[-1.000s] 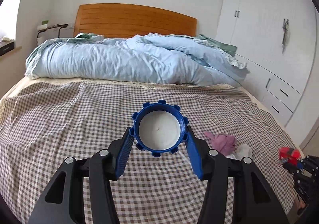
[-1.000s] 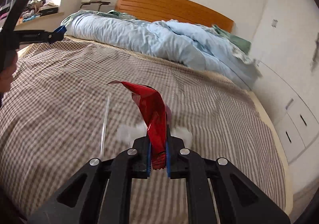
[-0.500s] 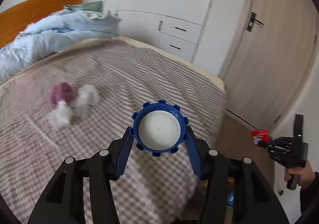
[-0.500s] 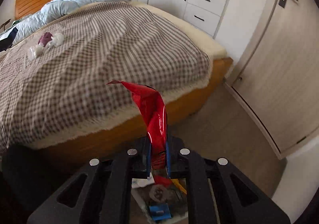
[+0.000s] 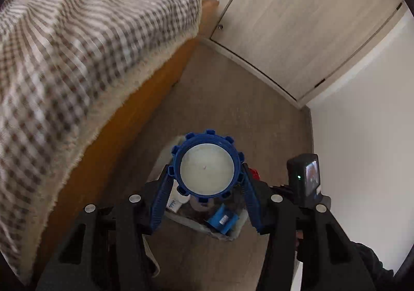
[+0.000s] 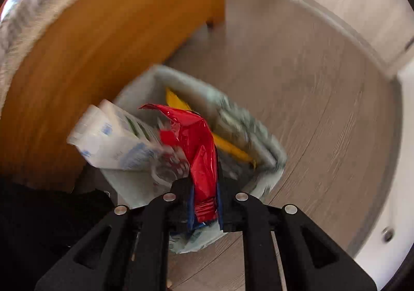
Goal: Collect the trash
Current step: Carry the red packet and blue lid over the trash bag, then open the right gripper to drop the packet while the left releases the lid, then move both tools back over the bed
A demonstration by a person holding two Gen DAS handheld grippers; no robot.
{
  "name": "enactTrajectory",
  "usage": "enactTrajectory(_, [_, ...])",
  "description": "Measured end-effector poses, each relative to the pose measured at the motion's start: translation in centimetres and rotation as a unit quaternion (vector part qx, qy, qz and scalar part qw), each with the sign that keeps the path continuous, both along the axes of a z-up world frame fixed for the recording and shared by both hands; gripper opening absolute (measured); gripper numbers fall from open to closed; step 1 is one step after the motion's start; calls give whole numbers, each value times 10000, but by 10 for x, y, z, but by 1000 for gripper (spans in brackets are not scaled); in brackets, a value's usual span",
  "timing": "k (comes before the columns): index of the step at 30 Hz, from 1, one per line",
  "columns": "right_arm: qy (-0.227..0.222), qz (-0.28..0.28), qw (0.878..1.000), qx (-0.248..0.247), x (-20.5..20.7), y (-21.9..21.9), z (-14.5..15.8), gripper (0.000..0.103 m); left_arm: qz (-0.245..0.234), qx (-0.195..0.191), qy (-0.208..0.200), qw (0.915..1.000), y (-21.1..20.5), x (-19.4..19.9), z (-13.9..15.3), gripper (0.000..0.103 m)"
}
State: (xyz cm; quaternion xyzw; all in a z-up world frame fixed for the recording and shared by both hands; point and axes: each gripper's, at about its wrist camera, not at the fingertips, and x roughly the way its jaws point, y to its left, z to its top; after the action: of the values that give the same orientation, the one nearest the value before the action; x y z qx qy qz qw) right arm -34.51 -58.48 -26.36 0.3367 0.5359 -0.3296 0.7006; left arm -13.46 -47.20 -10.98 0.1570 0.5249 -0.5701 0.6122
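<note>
At far left, the bed (image 5: 77,45) with its checked cover. My left tool (image 5: 205,203) clenches a blue lid (image 5: 207,165) above the trash bin (image 6: 271,153) on the floor. My right tool (image 6: 204,210) is opening its jaws around a red wrapper (image 6: 196,140), directly over the bin. I judge the light wrapper could cling to a pad or drift past the rim. The bin is already crowded: a white carton (image 6: 111,135), something yellow (image 6: 227,146), a blue piece (image 5: 222,218).
</note>
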Motion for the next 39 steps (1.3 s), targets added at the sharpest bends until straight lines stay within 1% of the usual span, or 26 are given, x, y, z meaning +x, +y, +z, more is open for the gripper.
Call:
enactTrajectory(1, [65,-16,9999,92,-2,-1,-9,28,-54,107,131,9998,-6,-5,-11,50])
enactTrajectory(2, [135,-66,9998,135,-5,-2,-16,56,-147,201,229,9994,-12,-9,-20,50])
enactTrajectory(3, [180,-128,9997,84,-7,-2,-19,64,-217,256,285,9990,-18,-13,-27,50])
enactTrajectory(4, [173,-136,9998,0,-9,-1,-20,64,-264,282,243,9990,-24,-18,-32,50])
enactTrajectory(6, [308,-142,9993,-180,-13,0,-17,64,-227,344,-95,9991,-39,-28,-41,50])
enactTrajectory(7, [314,-141,9989,-306,-18,1,-11,64,-250,327,-112,9991,-47,-34,-47,50])
enactTrajectory(8, [281,-141,9985,-447,-21,0,-3,64,-320,323,-31,9990,-57,-41,-55,50])
enactTrajectory(10, [318,-253,9958,-815,-34,-3,18,64,-409,374,392,9977,-75,-54,-76,50])
enactTrajectory(12, [479,-494,9905,-1194,-50,-8,36,65,-519,415,849,9942,-88,-66,-100,50])
enactTrajectory(13, [591,-670,9867,-1359,-61,-12,44,67,-582,532,920,9926,-92,-73,-113,50])
enactTrajectory(15, [603,-991,9817,-1510,-77,-21,59,69,-810,768,860,9900,-98,-87,-135,50])
enactTrajectory(16, [540,-1121,9803,-1533,-85,-24,65,69,-936,842,708,9895,-99,-93,-143,50])
enactTrajectory(18, [486,-1251,9791,-1531,-97,-29,70,69,-1209,1024,501,9861,-103,-105,-160,50])
enactTrajectory(20, [523,-1290,9783,-1534,-101,-30,74,69,-1259,1089,519,9847,-99,-107,-172,50])
enactTrajectory(21, [504,-1270,9793,-1493,-102,-29,74,69,-1248,1101,580,9843,-99,-108,-176,58])
enactTrajectory(22, [490,-1260,9797,-1478,-103,-28,73,69,-1241,1111,646,9839,-98,-114,-180,76])
enactTrajectory(23, [482,-1237,9803,-1465,-103,-28,73,69,-1246,1059,702,9840,-97,-114,-180,82])
enactTrajectory(25, [508,-1151,9816,-1437,-102,-34,73,69,-1268,865,641,9861,-95,-113,-179,88])
enactTrajectory(27, [548,-1142,9815,-1439,-100,-36,72,69,-1139,778,650,9883,-94,-106,-176,94])
enactTrajectory(31, [516,-1121,9823,-1409,-91,-33,74,69,-631,740,906,9911,-95,-87,-168,94])
enactTrajectory(33, [550,-1038,9828,-1427,-87,-31,77,69,-464,734,806,9930,-94,-80,-162,94])
enactTrajectory(35, [575,-950,9838,-1410,-80,-28,77,69,-399,798,515,9947,-94,-78,-154,94])
enactTrajectory(36, [594,-906,9843,-1392,-77,-27,77,69,-357,858,247,9954,-94,-77,-147,94])
enactTrajectory(37, [621,-850,9853,-1345,-75,-26,77,70,-258,949,-182,9950,-93,-77,-138,94])
enactTrajectory(38, [687,-798,9861,-1286,-72,-25,75,73,-211,936,-593,9936,-92,-77,-127,94])
enactTrajectory(39, [763,-736,9870,-1206,-69,-25,74,73,-274,823,-931,9919,-89,-78,-114,94])
